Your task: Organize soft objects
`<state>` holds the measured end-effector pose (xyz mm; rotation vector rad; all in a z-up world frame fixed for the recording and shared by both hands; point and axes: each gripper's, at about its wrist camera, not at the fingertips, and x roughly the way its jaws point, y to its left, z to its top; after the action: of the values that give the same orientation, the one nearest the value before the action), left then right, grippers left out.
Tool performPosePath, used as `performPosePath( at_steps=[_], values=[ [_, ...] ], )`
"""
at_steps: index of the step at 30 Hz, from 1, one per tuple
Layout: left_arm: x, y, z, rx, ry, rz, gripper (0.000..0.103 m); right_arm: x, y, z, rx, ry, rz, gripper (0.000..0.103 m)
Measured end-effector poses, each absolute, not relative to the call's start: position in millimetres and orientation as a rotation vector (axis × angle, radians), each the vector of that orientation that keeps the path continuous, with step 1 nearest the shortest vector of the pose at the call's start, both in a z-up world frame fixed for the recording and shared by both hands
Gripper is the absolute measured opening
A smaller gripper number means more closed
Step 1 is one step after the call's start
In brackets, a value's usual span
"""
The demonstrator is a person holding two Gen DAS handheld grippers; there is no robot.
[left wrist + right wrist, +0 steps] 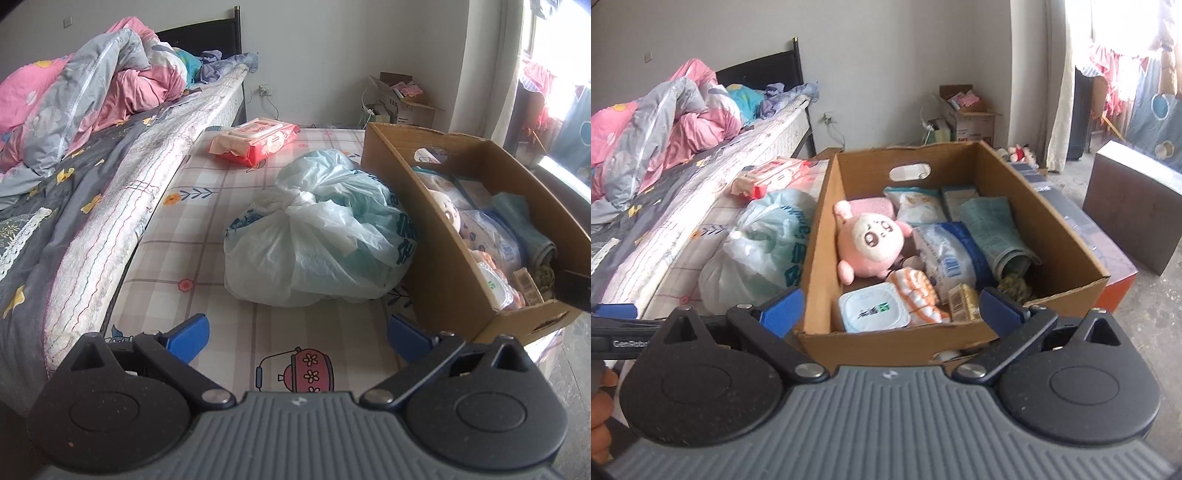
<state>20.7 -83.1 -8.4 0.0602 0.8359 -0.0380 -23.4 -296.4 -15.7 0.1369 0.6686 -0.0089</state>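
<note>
Bedroom clutter is filling both views: a low checked mattress point(207, 258) is lying on the floor beside a taller bed point(110, 155), where a pink and grey quilt point(92, 85) is sitting in a heap.

Going left to right in the left wrist view, a red wipes pack point(255, 142) is lying far back on the mattress, a knotted bag point(317, 229) is resting mid-mattress, touching or nearly touching the box point(447, 258), and the box is standing at the right edge. The left gripper point(297, 334) is hovering over the mattress with its blue fingers wide apart and nothing between them.

In the right wrist view the right gripper point(892, 308) is pointing down into the box point(1052, 225), its claw spread as wide as it goes, gripping nothing. Inside, a pink plush point(868, 243) is lying at the left, with a wipes tub point(873, 312), an orange cloth point(916, 291), packets point(945, 254) and a rolled towel point(993, 229) alongside.

By my reckoning the job is well under way: several soft things are already sitting in the box, while the bag and the red pack are still waiting outside it, so they look like what is left.

Only the right view is showing the box's full contents and a hand point(602, 406) at its left edge; only the left view is showing the open mattress in front of the bag.
</note>
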Motion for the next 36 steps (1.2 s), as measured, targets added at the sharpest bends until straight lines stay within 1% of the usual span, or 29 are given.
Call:
performPosePath(
  at_steps=[3,8,36],
  values=[
    [18.2,-88.0,-6.7,0.062,0.844,-0.054,0.103,-21.9,-286.5,-19.5,0.164,0.724,0.040,0.102],
    [15.9,-94.4,-1.0,0.060,0.836,-0.063,0.103,-18.9,-272.0,-23.2,0.133,0.760,0.060,0.102],
    [22.4,-109.2,-9.6,0.073,0.877,-0.068,0.102,-6.2,-280.7,-42.6,0.139,0.856,0.019,0.102]
  ],
)
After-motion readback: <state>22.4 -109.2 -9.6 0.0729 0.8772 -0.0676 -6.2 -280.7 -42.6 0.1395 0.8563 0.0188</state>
